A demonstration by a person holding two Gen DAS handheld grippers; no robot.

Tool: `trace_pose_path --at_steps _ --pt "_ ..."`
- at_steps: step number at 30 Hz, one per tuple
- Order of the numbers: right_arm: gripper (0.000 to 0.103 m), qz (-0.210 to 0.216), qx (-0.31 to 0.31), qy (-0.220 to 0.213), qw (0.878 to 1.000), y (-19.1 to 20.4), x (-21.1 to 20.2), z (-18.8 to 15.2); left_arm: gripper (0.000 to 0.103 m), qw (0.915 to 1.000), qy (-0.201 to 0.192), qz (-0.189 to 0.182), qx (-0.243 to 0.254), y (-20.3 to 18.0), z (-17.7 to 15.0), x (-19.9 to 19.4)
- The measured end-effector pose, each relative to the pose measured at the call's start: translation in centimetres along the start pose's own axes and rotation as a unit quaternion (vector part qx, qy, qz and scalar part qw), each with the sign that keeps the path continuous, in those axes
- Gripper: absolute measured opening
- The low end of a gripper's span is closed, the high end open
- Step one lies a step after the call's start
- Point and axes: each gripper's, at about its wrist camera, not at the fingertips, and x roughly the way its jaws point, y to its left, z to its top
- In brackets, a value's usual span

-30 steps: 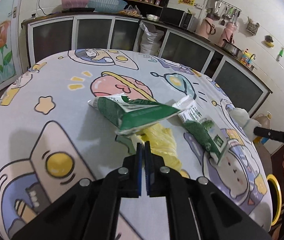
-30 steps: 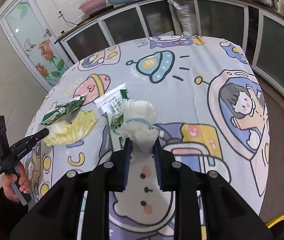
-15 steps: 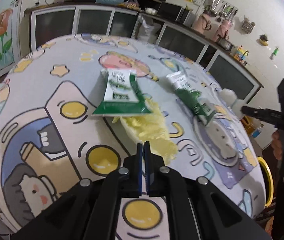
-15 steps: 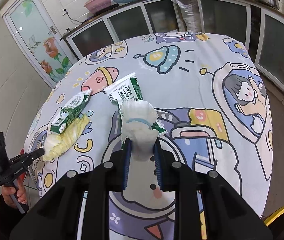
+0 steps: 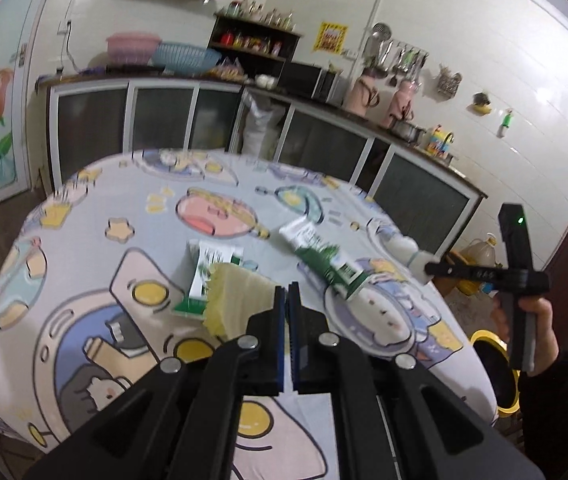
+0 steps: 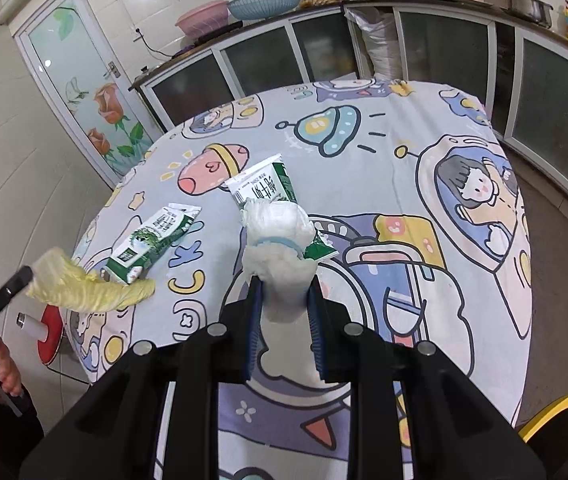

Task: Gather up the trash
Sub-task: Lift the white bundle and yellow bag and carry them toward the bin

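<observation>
The yellow cabbage leaf (image 6: 84, 290) hangs clear of the table, pinched by its pale end in the left gripper (image 5: 287, 300), whose blue-padded jaws are pressed together with almost no gap. The leaf is limp and crinkled, its ruffled edge drooping off the table's left edge as the right wrist camera sees it, above a red stool (image 6: 50, 334) on the floor.

The right gripper (image 6: 282, 304) is closed narrowly on a crumpled white wad (image 6: 278, 240), soft and puffy like wadded tissue or thin plastic, with a pale blue band across its middle. The wad bulges above the fingertips and is held off the cloth, over the near middle of the table.

Two flattened milk cartons lie on the table. One green-and-white carton (image 6: 152, 240) rests near the left edge, creased and squashed. The other carton (image 6: 264, 186), white with green print, lies towards the middle, its lower end hidden behind the wad.

The round table (image 6: 423, 120) is covered by a smooth grey-blue cloth printed with cartoon astronauts, rockets and planets. A yellow bin rim (image 6: 559, 412) shows by the table's near right edge. Beyond the table's far edge stand dark glass-fronted cabinets (image 6: 252, 60) with a pink basin (image 6: 202, 18) and a blue basket (image 6: 264, 2) on top
</observation>
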Motion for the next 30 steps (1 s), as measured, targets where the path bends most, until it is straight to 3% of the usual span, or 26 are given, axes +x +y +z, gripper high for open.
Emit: trace_pose_path --at_steps 6,15,23,30 --pt "0.022 0.006 -0.004 -0.022 1.000 0.4 -3.0 -1.0 0.001 0.9992 -0.029 -0.007 0.026 -2.1 1.7 -2.6" --pt "0.022 0.006 0.004 -0.046 0.999 -0.4 -7.4 -3.8 0.001 0.9973 -0.027 -0.038 0.057 -6.2 2.3 -3.6" --pt "0.022 -0.018 0.042 -0.067 0.997 -4.1 -11.8 -7.8 0.001 0.9922 -0.014 -0.083 0.092 -11.5 2.3 -2.3" --pt "0.022 -0.064 0.086 -0.096 0.990 -8.8 -17.2 -12.2 0.001 0.9809 0.001 -0.144 0.131 -18.3 2.4 0.4"
